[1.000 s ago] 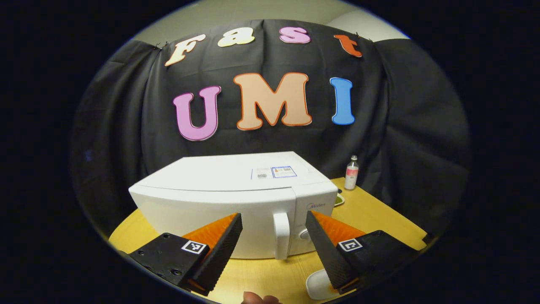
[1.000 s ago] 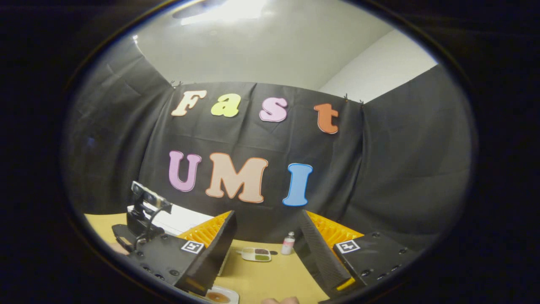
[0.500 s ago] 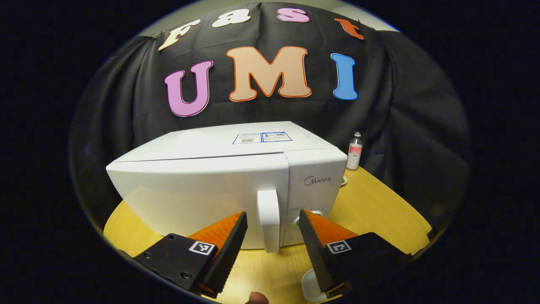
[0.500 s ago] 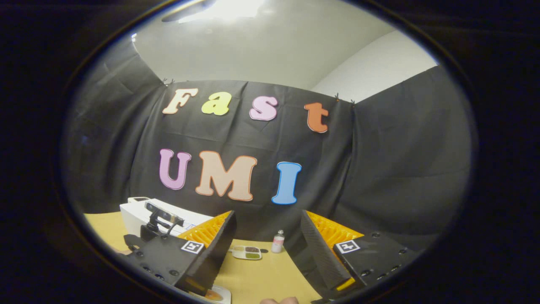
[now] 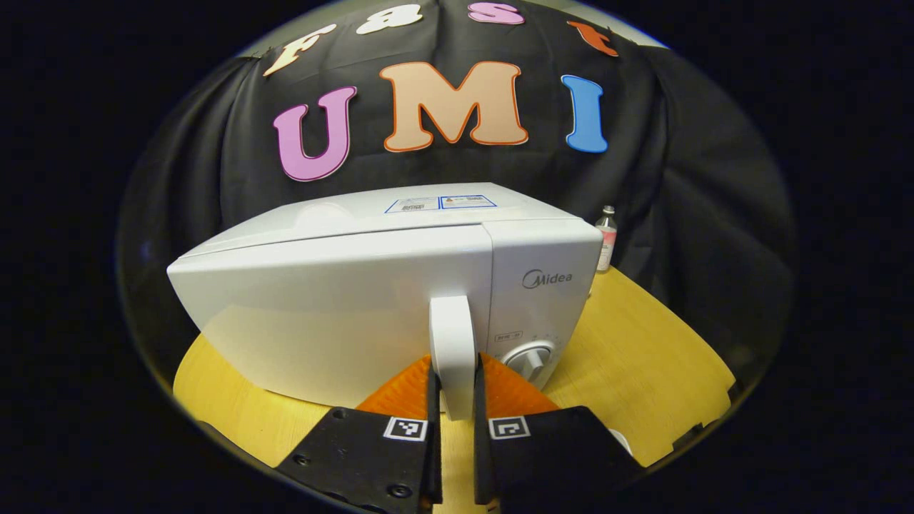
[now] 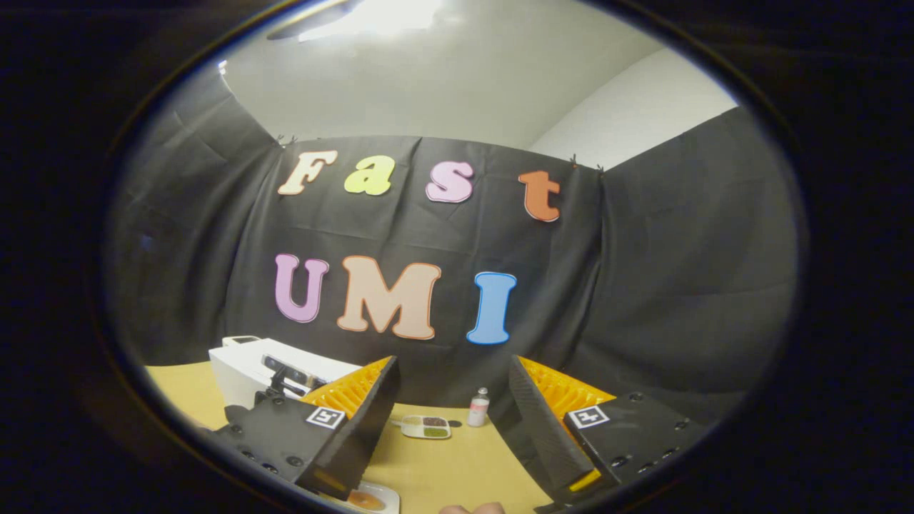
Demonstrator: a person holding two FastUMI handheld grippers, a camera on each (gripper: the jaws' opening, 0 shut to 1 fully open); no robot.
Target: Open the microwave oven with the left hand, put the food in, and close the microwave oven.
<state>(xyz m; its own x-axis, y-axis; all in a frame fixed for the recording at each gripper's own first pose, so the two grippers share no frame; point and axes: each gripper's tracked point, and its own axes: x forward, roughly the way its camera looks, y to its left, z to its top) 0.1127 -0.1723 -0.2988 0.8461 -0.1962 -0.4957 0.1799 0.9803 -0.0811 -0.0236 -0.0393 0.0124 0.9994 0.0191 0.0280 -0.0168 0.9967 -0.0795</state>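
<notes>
**Left fingers clamp the microwave door handle**

In the left gripper view, the left gripper has its fingers closed on either side of the white door handle, both pressing its lower end. The handle stands upright on the front of the white microwave oven, whose door is closed; a control knob sits just right of the handle. The oven rests on the yellow wooden counter, with a small bottle behind its right corner.

In the right gripper view, the right gripper is raised with fingers spread wide, grasping nothing. A plate of food lies on the counter just below its left finger. Farther off sit a compartmented tray and the bottle, with the oven at far left.
</notes>
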